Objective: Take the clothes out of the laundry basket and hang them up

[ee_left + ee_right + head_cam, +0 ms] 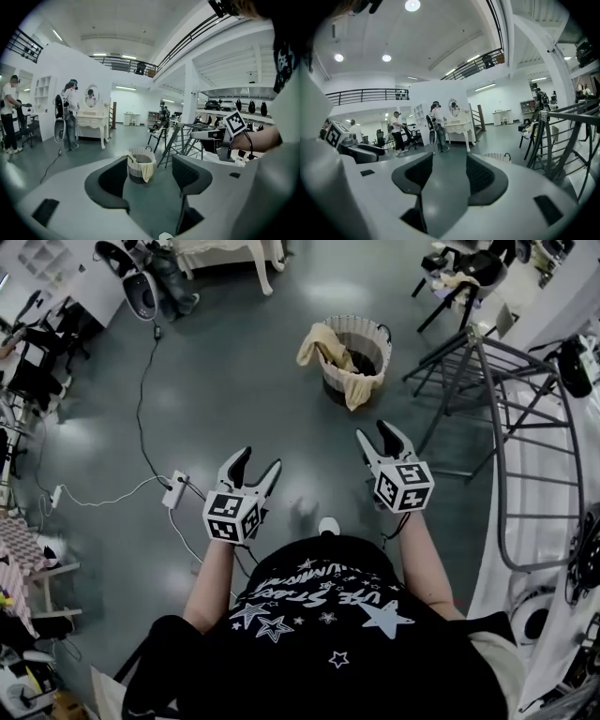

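Laundry basket [356, 345]: stands upright on the grey floor [234, 381], ahead of both grippers and well apart from them.
Clothes [319, 341]: yellow fabric hangs over the basket rim at its left and at its near side; darker fabric lies inside.
Left gripper [258, 461]: held above the floor in front of the person. Jaws stand wide apart with nothing between the pads.
Basket relative to left jaws: in the left gripper view the basket sits centred in the gap, far beyond the fingertips, with no contact.
Right gripper [375, 432]: held level with the left one. Jaws stand wide apart and empty.
Basket relative to right jaws: in the right gripper view only the basket rim shows, just past the right-hand jaw and outside the gap.
Drying rack [525, 427]: grey metal frame, right of the basket and near the right gripper.
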Demonstrator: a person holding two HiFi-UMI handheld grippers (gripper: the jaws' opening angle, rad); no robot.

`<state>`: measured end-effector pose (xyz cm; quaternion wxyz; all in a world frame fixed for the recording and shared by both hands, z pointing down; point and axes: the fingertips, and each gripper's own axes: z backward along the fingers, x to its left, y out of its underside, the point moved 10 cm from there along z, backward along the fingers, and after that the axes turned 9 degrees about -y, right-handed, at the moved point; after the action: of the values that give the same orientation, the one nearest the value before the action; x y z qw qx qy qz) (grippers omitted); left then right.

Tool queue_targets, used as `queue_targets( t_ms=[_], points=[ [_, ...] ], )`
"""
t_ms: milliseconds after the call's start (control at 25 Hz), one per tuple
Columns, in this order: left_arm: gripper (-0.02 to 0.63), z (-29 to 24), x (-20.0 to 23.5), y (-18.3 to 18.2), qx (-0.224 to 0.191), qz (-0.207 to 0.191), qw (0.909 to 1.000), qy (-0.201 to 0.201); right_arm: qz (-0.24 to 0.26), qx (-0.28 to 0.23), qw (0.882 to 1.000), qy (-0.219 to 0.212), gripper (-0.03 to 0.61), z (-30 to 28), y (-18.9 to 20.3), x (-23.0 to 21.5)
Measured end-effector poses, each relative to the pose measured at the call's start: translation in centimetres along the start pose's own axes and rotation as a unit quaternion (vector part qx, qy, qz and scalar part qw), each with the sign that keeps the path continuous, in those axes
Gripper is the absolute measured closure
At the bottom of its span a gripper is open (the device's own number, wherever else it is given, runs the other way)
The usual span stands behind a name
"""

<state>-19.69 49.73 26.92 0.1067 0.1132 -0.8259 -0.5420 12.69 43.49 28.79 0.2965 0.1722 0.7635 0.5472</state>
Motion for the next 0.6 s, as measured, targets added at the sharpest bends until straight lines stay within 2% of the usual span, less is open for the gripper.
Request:
queue_targets(
  t_ms=[120,400,600],
  points=[
    [0.301,-1.8,0.0,-0.1,0.013,0.011,0.9997,-0.016,0.002,0.02,1.0,-0.015,0.333,-1.6,-0.2,-2.5],
    [0.298,-4.9,1.6,-0.8,0.028,0.035,0.9979,-0.047,-0.031,0.038,0.998,-0.029,0.33,-4.7,-0.2,-6.3],
    [0.298,-8.7,3.9,-1.5,0.036,0.039,0.9978,-0.041,-0.04,0.057,0.997,-0.014,0.33,-7.7,0.3,-8.0]
  ],
)
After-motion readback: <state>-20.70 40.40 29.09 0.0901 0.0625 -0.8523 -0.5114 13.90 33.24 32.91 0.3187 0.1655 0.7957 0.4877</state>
